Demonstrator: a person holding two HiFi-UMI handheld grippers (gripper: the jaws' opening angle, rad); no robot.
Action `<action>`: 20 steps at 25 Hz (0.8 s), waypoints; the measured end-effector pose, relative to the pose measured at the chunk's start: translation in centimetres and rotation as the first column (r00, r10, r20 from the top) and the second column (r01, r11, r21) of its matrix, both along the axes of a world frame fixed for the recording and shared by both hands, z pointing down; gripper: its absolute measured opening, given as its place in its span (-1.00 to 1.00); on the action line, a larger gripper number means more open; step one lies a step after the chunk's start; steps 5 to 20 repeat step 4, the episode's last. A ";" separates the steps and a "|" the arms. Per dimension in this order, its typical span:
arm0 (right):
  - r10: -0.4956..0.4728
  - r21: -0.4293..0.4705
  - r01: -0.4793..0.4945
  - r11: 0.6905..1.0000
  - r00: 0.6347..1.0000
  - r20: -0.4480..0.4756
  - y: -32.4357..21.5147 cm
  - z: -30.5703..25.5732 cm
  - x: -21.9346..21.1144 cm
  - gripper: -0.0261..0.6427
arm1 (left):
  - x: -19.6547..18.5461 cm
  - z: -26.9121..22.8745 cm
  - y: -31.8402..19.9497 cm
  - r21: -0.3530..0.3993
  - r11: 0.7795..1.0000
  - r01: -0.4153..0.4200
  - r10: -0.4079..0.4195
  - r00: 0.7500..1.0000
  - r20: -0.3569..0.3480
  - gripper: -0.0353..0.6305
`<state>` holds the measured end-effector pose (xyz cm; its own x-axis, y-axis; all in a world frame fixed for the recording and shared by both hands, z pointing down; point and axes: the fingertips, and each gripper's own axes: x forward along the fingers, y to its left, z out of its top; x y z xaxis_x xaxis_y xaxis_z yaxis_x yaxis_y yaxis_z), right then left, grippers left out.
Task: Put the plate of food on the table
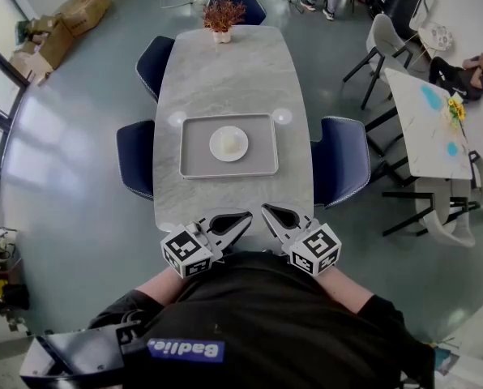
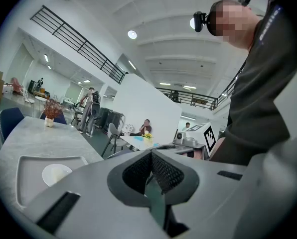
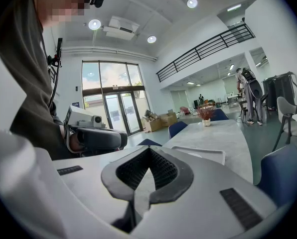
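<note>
A white plate [image 1: 228, 143] with a pale lump of food sits in the middle of a grey tray [image 1: 194, 164] on the marble table [image 1: 225, 71]. Both grippers hover over the table's near end, well short of the tray, tips angled toward each other. My left gripper [image 1: 246, 215] is shut with nothing in it, and so is my right gripper [image 1: 266, 210]. In the left gripper view the shut jaws [image 2: 151, 156] fill the foreground, with the plate [image 2: 56, 174] and tray [image 2: 24, 171] off to the left. The right gripper view shows its jaws [image 3: 149, 151] shut and the tray [image 3: 208, 155] ahead.
A potted red plant [image 1: 223, 16] stands at the table's far end. Blue chairs flank the table on the left [image 1: 136, 159] and right [image 1: 341, 160]. A white table [image 1: 424, 124] with chairs stands at the right, cardboard boxes [image 1: 67, 19] at the upper left.
</note>
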<state>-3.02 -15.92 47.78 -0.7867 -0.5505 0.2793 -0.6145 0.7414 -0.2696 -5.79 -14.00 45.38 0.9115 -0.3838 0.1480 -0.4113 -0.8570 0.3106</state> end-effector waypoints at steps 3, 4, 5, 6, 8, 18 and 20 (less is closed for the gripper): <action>-0.002 -0.006 0.002 1.000 1.000 0.000 0.1 0.0 0.0 -0.89 | 0.1 -0.2 0.0 -0.008 1.000 0.000 0.000 1.000 -0.001 -0.87; -0.003 -0.007 0.003 1.000 1.000 -0.001 0.1 0.1 0.0 -0.89 | 0.1 -0.2 0.0 -0.012 1.000 0.001 -0.001 1.000 -0.003 -0.87; -0.003 -0.007 0.003 1.000 1.000 -0.001 0.1 0.1 0.0 -0.89 | 0.1 -0.2 0.0 -0.012 1.000 0.001 -0.001 1.000 -0.003 -0.87; -0.003 -0.007 0.003 1.000 1.000 -0.001 0.1 0.1 0.0 -0.89 | 0.1 -0.2 0.0 -0.012 1.000 0.001 -0.001 1.000 -0.003 -0.87; -0.003 -0.007 0.003 1.000 1.000 -0.001 0.1 0.1 0.0 -0.89 | 0.1 -0.2 0.0 -0.012 1.000 0.001 -0.001 1.000 -0.003 -0.87; -0.003 -0.007 0.003 1.000 1.000 -0.001 0.1 0.1 0.0 -0.89 | 0.1 -0.2 0.0 -0.012 1.000 0.001 -0.001 1.000 -0.003 -0.87; -0.003 -0.007 0.003 1.000 1.000 -0.001 0.1 0.1 0.0 -0.89 | 0.1 -0.2 0.0 -0.012 1.000 0.001 -0.001 1.000 -0.003 -0.87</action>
